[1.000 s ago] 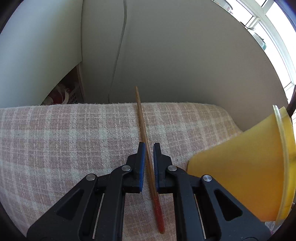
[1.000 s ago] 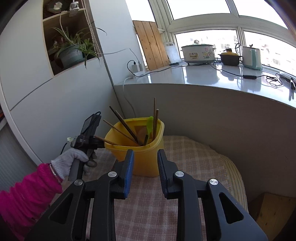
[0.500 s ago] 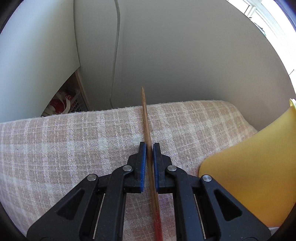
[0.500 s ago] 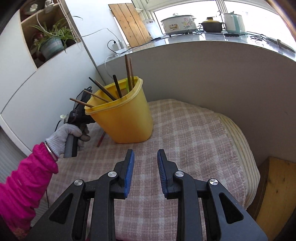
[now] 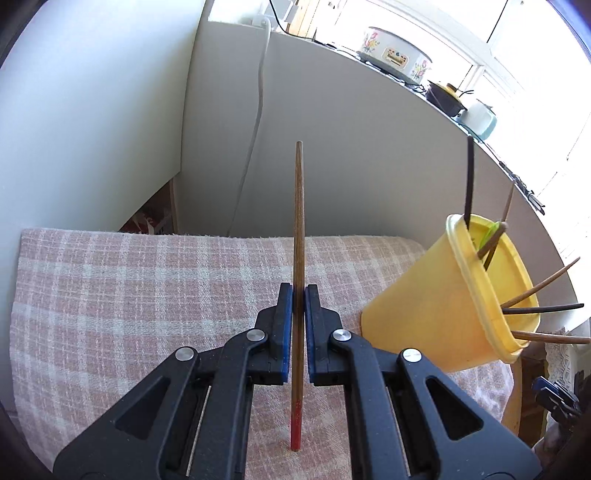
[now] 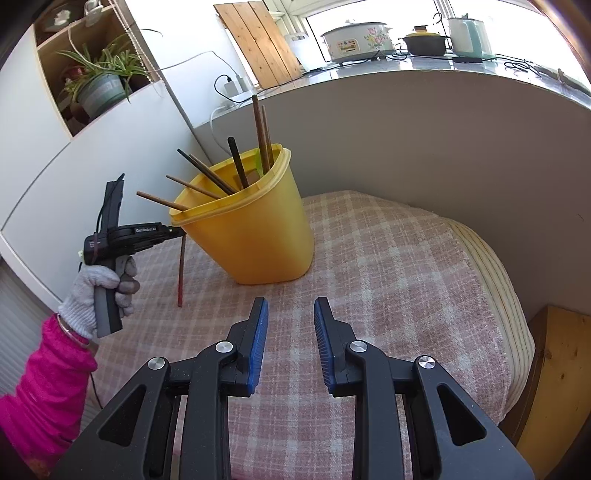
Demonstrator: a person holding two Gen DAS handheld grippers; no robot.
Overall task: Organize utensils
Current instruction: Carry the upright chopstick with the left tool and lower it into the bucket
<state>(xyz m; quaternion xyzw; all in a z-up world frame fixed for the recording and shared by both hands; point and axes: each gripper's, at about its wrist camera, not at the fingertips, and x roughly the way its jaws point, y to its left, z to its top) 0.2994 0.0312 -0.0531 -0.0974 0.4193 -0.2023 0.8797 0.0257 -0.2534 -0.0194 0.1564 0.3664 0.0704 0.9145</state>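
Home kitchen nook: rice cooker (image 6: 356, 38), kettle (image 6: 469, 35), potted plant (image 6: 99, 86).

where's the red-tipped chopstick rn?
Clamped in the left gripper, the red-tipped chopstick stands roughly upright over the plaid cloth, just left of the yellow bucket.

A yellow bin (image 6: 258, 236) stands on the checked cloth (image 6: 388, 266).

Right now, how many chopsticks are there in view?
8: seven stand in the yellow bucket, and one red-tipped chopstick is clamped in the left hand-held gripper beside it. More may be hidden inside the bucket.
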